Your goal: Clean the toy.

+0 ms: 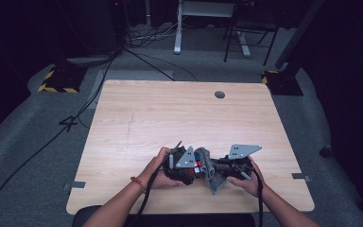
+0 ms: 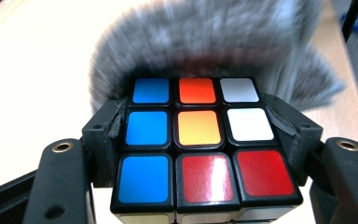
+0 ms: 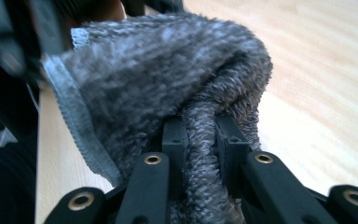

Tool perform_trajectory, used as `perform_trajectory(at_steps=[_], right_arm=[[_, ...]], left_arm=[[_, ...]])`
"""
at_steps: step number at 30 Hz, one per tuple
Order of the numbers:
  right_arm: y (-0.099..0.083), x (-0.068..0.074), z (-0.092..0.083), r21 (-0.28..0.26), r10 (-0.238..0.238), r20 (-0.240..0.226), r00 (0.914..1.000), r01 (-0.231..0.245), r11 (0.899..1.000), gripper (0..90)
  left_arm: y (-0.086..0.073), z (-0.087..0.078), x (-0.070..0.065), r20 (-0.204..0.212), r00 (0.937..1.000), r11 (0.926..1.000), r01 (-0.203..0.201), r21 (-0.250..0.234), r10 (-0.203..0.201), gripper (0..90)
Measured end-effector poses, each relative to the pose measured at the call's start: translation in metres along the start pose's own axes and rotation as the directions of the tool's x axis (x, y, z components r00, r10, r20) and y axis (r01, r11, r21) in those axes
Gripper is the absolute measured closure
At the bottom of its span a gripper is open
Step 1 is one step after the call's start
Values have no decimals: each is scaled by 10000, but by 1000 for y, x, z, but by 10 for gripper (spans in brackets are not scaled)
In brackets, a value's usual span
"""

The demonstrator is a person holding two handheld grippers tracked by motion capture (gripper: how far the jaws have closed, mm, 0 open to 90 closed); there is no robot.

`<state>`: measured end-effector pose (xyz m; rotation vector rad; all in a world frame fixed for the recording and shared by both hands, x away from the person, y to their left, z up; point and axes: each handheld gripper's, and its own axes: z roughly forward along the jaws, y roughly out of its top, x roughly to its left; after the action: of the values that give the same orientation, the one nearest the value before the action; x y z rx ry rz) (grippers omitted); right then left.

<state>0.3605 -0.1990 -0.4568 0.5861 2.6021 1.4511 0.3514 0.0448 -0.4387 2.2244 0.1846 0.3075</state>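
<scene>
A Rubik's cube (image 2: 200, 154) with blue, orange, white and red stickers sits clamped between the jaws of my left gripper (image 2: 198, 140), which is shut on its sides. A grey fluffy cloth (image 2: 205, 42) presses against the cube's far side, blurred. My right gripper (image 3: 200, 140) is shut on a bunched fold of that grey cloth (image 3: 168, 79). In the high view both grippers meet near the table's front edge, left gripper (image 1: 185, 166) and right gripper (image 1: 227, 168) facing each other, with the cube (image 1: 196, 166) and the cloth (image 1: 209, 169) between them.
The wooden table (image 1: 179, 113) stretches away bare beyond the hands, with a round cable hole (image 1: 220, 94) near its far edge. Cables trail from both grippers toward the person. The floor around holds stands, cables and a desk frame.
</scene>
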Motion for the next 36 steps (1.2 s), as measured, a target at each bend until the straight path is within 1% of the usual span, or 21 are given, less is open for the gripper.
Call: perform_trajectory(at_steps=[1,3,4,6,7,8,10,13,17,22,31,32,34,36], right_arm=[[-2,0,4,283,-74,42,10000,73,9996,773],[-5,0,10,698,-67,50,10000,63,9975,773],[-5,1,12,843,-132,82,9999,125,9964,773],[-5,1,12,865,-107,23,9999,105,9962,773],[-4,2,11,817,-178,58,9998,173,9965,774],[-3,2,10,699,-201,53,9998,197,9974,773],[-1,2,5,384,-143,-12,9999,143,9992,773],[2,3,-1,-28,-184,-30,9998,184,9998,774],[3,3,-5,-288,-165,-23,9999,165,9994,774],[5,5,-8,-485,-285,68,9996,288,9984,774],[9,11,-7,-592,-495,-14,9988,493,9970,774],[9,11,-7,-572,-522,-11,9986,521,9970,773],[10,13,-7,-424,-615,139,9980,621,9972,773],[10,12,-6,-314,-601,193,9980,607,9977,772]], left_arm=[[1,-1,0,8,10000,10000,-24,-90,24,330],[2,-4,0,77,10000,9995,-57,-306,59,329],[2,-5,-1,107,9999,9995,-45,-324,49,329],[1,-4,-1,101,9999,9996,-85,-285,88,329],[1,-3,-1,143,9999,9996,-21,-267,25,329],[1,-3,-1,163,9998,9997,-95,-222,99,329],[0,0,-1,201,9998,9999,-89,-92,91,328],[-1,3,-2,212,9997,9999,-99,22,98,327],[-1,5,-3,214,9997,9997,-157,167,154,327],[-1,9,-4,123,9997,9988,-208,451,202,328],[-3,15,-5,164,9992,9949,-369,938,355,331],[-3,16,-5,156,9993,9947,-340,973,327,331],[-3,16,-6,133,9993,9942,-367,1012,355,333],[-3,15,-6,83,9994,9946,-354,978,347,333]])
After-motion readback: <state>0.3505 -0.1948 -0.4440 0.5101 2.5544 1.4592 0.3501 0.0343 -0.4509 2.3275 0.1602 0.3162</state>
